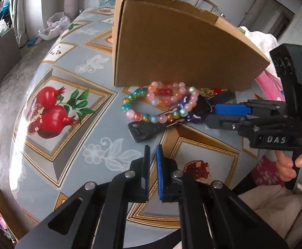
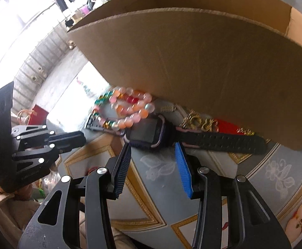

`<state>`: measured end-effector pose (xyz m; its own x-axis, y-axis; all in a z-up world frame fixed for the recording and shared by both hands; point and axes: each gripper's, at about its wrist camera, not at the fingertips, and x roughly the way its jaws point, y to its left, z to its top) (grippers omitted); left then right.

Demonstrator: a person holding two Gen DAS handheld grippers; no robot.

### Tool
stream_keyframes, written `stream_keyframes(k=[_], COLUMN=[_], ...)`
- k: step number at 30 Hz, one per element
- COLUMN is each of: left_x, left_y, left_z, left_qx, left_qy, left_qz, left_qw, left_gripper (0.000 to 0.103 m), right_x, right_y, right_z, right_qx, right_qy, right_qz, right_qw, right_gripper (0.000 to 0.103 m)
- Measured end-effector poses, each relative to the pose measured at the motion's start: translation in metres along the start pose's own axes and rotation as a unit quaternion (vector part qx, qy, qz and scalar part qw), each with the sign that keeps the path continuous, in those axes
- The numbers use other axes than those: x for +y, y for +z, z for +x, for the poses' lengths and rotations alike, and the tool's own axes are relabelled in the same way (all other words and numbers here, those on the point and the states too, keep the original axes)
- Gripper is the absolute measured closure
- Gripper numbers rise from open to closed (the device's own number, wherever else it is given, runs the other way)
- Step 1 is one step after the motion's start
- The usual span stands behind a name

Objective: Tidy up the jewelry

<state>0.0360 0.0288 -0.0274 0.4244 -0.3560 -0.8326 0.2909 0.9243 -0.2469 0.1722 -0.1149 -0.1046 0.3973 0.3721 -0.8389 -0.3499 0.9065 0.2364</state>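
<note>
Right gripper (image 2: 153,145) lining up on the black-strapped smartwatch (image 2: 149,132), at twelve o'clock of its half-open, empty jaws.

Left gripper (image 1: 153,149) is closed and empty; pastel glass-bead bracelets (image 1: 161,101) overlap the watch beside the brown cardboard box (image 1: 171,47). Next, probably: straddle, pinch, lift clear.

Box (image 1: 182,47) stands as a tall wall right behind the bracelets (image 1: 163,101) and watch (image 2: 149,133), blocking any approach from the far side. Near side of the worktop (image 1: 93,128) is bare, so fingers can pass there. The right gripper (image 1: 219,112) comes in low from the right, filling that side of the pile.
</note>
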Motion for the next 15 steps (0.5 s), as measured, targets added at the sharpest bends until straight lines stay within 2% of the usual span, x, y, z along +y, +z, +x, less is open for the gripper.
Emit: stream_keyframes(k=[5, 8, 11, 13, 15], left_x=[-0.003, -0.002, 0.001, 0.005, 0.012], left_y=[0.007, 0.013, 0.017, 0.019, 0.019], left_z=[-0.009, -0.002, 0.005, 0.006, 0.003], left_qx=[-0.046, -0.04, -0.029, -0.029, -0.033], left_qy=[0.006, 0.015, 0.016, 0.011, 0.002], left_qz=[0.005, 0.005, -0.005, -0.016, -0.031], left_qw=[0.9989, 0.9991, 0.9994, 0.9994, 0.999], left_gripper=[0.097, 0.097, 0.097, 0.096, 0.091], right_x=[0.008, 0.017, 0.021, 0.02, 0.015], right_y=[-0.005, -0.005, 0.002, 0.006, 0.009], right_z=[-0.013, -0.014, -0.013, -0.009, -0.007], right_qx=[-0.027, -0.035, -0.035, -0.034, -0.032], right_qy=[0.009, -0.002, -0.011, 0.0, 0.017], right_qz=[-0.012, -0.036, -0.045, -0.034, -0.016], right_qw=[1.0, 0.999, 0.998, 0.999, 0.999], right_gripper=[0.061, 0.06, 0.052, 0.052, 0.052])
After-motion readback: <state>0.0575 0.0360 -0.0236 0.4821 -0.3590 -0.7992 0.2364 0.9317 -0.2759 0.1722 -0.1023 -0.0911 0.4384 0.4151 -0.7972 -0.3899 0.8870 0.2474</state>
